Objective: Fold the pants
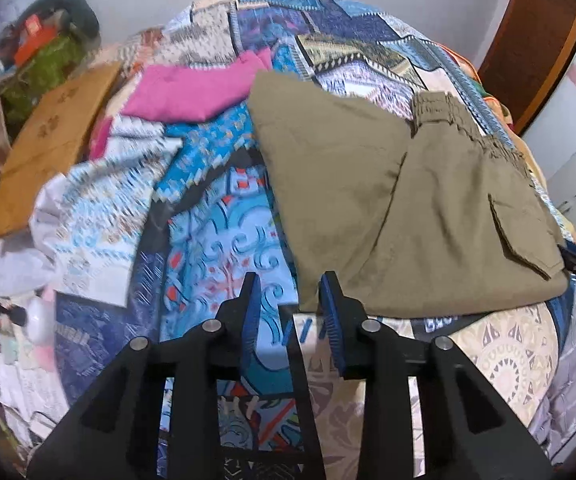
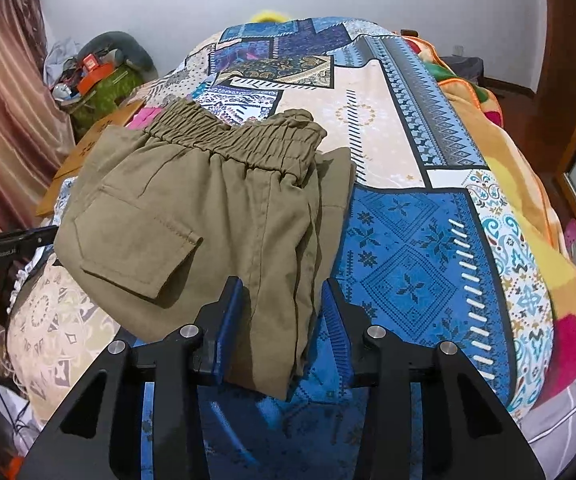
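Lying folded on the bed (image 2: 408, 240), soft, light khaki pants (image 2: 208, 216): near corner hanging between the right tool (image 2: 284, 312) pads, not visibly pinched. Left tool (image 1: 290, 304) standing apart, empty, just left of the hem. Best gripping through stacked edge layers, limp cloth sagging otherwise.

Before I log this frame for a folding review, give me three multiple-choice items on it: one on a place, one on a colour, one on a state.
1. Where do the olive pants lie?
A. on the patterned bedspread
B. on the floor
C. on a chair

2. What colour is the cloth lying beyond the pants in the left wrist view?
A. white
B. pink
C. black

3. What state are the pants in?
A. spread out flat at full length
B. hanging in the air
C. folded over, with the waistband on top

Answers: 1 A, bedspread shows all around them; 2 B, it is plainly pink; 3 C, layers are stacked at the edges.
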Tool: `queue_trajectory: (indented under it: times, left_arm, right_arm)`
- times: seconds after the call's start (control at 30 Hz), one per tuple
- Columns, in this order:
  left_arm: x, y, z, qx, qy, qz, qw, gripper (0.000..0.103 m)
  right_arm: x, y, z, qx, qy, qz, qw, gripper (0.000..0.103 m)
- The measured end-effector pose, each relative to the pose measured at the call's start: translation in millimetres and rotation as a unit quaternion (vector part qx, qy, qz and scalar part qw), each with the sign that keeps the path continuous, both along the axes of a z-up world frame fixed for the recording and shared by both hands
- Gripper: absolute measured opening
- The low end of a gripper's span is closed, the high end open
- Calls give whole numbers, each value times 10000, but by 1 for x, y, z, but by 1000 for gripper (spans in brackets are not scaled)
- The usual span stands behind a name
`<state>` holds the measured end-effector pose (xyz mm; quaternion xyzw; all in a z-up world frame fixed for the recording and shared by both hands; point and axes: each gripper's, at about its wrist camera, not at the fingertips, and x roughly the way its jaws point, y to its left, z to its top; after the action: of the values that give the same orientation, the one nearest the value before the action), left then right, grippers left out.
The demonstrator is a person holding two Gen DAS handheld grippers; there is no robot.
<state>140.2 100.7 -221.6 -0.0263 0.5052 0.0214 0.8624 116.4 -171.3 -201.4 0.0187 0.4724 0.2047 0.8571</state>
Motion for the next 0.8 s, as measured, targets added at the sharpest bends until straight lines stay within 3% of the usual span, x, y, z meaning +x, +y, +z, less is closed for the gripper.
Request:
queue_trajectory:
  times: [0.1,0.2,0.37,0.47,0.7,0.8]
  left_arm:
    - [8,-1,14,187,-203,-58,9996,35]
    - [25,5,24,1,-293,-43,9996,42]
    - [56,2,29,-414,-232,-151,9988,42]
    - [71,-19,33,-555,-271,-451,9971,42]
    - [104,-85,17,-309,-112,-1348,9903,42]
    - [114,-94,-4,-105,65,-1319,9912,43]
  right_arm:
    - [1,-2,11,-110,-133,-22,9998,37]
    - [9,-4,20,-115,-247,-45,9996,37]
    - [31,3,28,-46,-373,9,9993,37]
    - [45,13,30,66,-381,149,9991,37]
    - [67,52,21,53,-278,709,9971,37]
    - [74,66,9,-211,-250,902,9954,38]
